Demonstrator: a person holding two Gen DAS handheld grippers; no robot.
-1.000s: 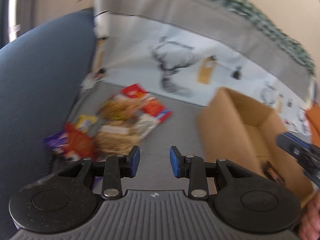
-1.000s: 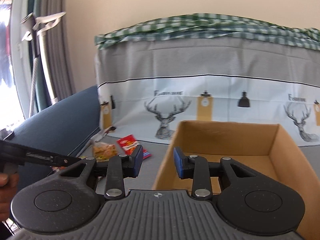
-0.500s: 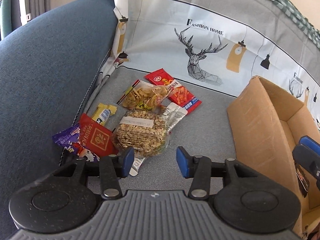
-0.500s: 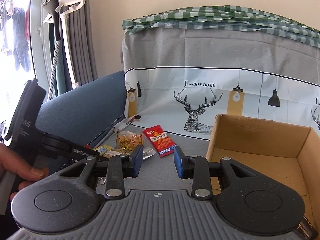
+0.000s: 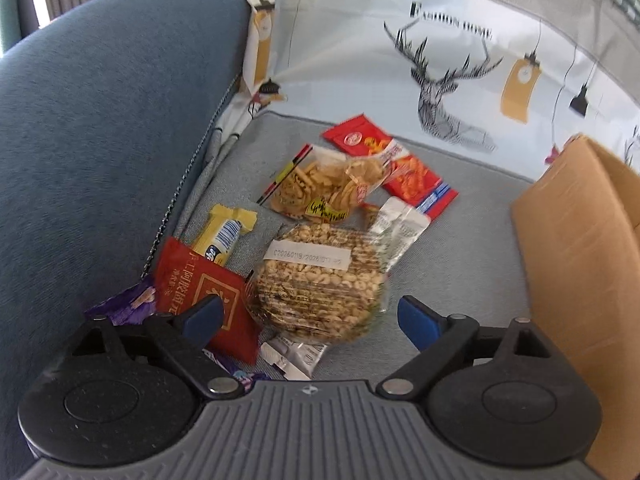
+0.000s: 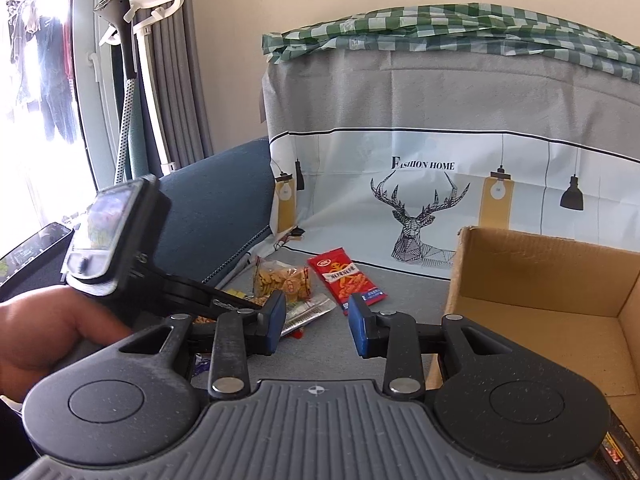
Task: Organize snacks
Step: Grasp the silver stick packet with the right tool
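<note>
Left gripper (image 5: 310, 318): jaws have just been opening and stand wide, pads clear of everything. The round clear pack of puffed grains (image 5: 320, 284) lies on the grey seat cover (image 5: 460, 248) in the gap between the blue pads, untouched. A red sachet with gold print (image 5: 200, 292) lies under the left pad, overlapping a purple wrapper (image 5: 128, 304). A yellow bar (image 5: 222, 236) sits just beyond the sachet. Further out lie a clear bag of fried strips (image 5: 320, 188), a silver-white packet (image 5: 398, 228) and a red chip packet (image 5: 392, 164), the last three overlapping.

Right gripper (image 6: 317, 324): jaws narrowly parted, nothing between them, held above the seat. The snack pile shows beyond its left pad. The cardboard box (image 6: 532, 276) stands open to its right, near the pile but apart from it. A hand (image 6: 44, 332) at left holds the left gripper's handle.
</note>
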